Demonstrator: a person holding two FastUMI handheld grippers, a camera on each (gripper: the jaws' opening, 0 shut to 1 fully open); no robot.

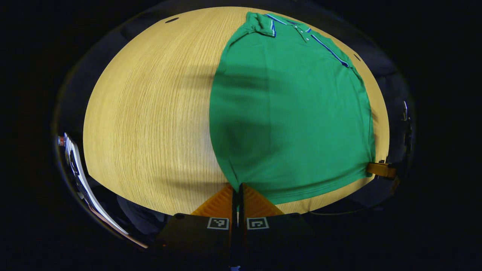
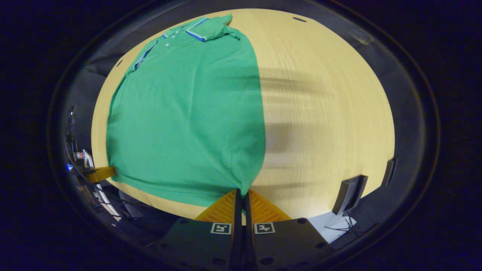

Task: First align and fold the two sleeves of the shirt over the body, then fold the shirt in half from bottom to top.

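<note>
Green shirt (image 1: pixel 290 113) lay flat on the wooden table (image 1: pixel 150 120), sleeves already in. Pinched at both hem corners: left gripper (image 1: pixel 239 187) and right gripper (image 2: pixel 243 192) clamped on cloth. Could slip loose or fold crooked if lifted unevenly.

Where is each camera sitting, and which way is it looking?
Left gripper view: rides the left gripper at the shirt's bottom hem corner, looking up toward the collar; its own fingers are closed on the hem.
Right gripper view: rides the right gripper at the other hem corner, looking the same way; fingers closed on the hem.
Shared: the shirt, the table, and each other's gripper at the far corner.
</note>
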